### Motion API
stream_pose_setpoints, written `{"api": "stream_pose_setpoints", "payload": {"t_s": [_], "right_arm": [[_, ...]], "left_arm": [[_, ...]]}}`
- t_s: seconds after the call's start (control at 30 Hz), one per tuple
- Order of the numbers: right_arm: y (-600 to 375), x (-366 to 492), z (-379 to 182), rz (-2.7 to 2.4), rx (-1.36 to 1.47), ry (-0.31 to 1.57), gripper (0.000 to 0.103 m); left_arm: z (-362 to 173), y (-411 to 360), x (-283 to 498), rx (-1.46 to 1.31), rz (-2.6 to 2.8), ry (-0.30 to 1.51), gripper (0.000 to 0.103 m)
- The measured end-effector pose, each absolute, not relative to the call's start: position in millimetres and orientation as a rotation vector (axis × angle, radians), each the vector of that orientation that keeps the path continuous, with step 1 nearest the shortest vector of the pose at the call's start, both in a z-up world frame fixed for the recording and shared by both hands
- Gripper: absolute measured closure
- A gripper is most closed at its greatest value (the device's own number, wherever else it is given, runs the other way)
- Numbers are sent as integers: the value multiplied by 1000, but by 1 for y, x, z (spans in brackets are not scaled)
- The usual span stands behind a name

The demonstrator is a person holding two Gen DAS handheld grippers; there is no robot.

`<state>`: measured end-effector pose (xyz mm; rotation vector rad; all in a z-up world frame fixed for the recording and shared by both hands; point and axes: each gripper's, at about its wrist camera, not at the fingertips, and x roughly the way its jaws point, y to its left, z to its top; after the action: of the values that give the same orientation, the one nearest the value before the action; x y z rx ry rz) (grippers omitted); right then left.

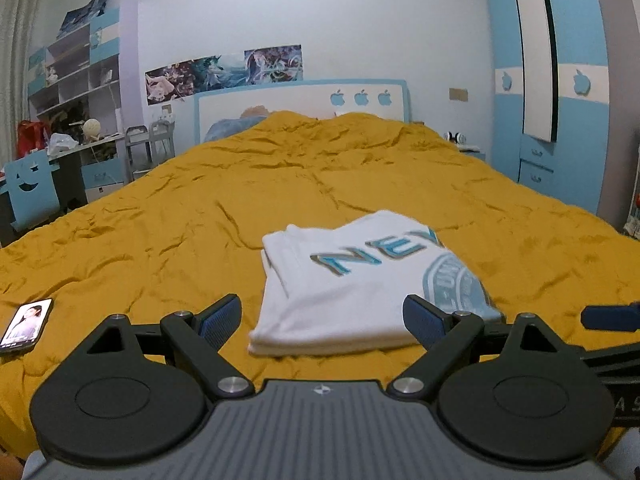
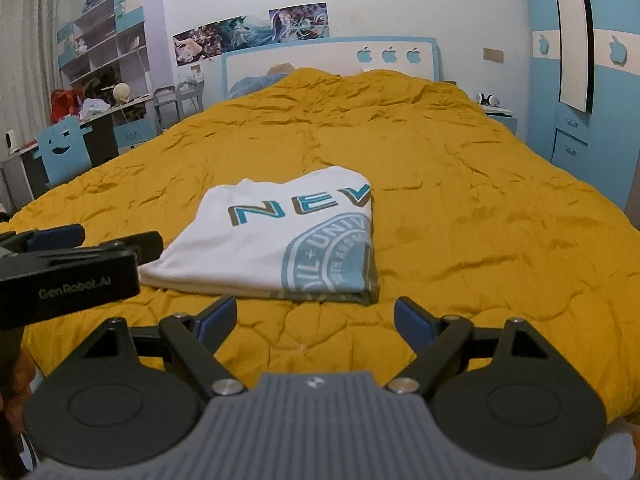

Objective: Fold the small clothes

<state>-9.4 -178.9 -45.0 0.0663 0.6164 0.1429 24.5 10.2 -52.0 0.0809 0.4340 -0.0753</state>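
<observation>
A white T-shirt [image 1: 352,288] with blue "NEV" lettering and a round blue emblem lies folded into a compact rectangle on the yellow bedspread [image 1: 280,184]. It also shows in the right wrist view [image 2: 276,240]. My left gripper [image 1: 322,322] is open and empty, its fingers just short of the shirt's near edge. My right gripper [image 2: 316,320] is open and empty, a little nearer than the shirt's near right corner. The left gripper's body [image 2: 68,272] shows at the left of the right wrist view. A tip of the right gripper [image 1: 610,318] shows at the right of the left wrist view.
A phone [image 1: 26,326] with a lit screen lies on the bedspread to the left. The blue and white headboard [image 1: 304,100] stands at the far end. A desk and shelves [image 1: 76,92] stand far left, a blue wardrobe [image 1: 560,80] at right.
</observation>
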Motion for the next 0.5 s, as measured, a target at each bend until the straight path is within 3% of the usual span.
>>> {"api": "stream_pose_setpoints", "payload": {"t_s": [0.5], "right_arm": [[-172, -15, -50, 140, 34, 671, 21]], "left_arm": [[-69, 15, 22, 56, -23, 533, 0]]}}
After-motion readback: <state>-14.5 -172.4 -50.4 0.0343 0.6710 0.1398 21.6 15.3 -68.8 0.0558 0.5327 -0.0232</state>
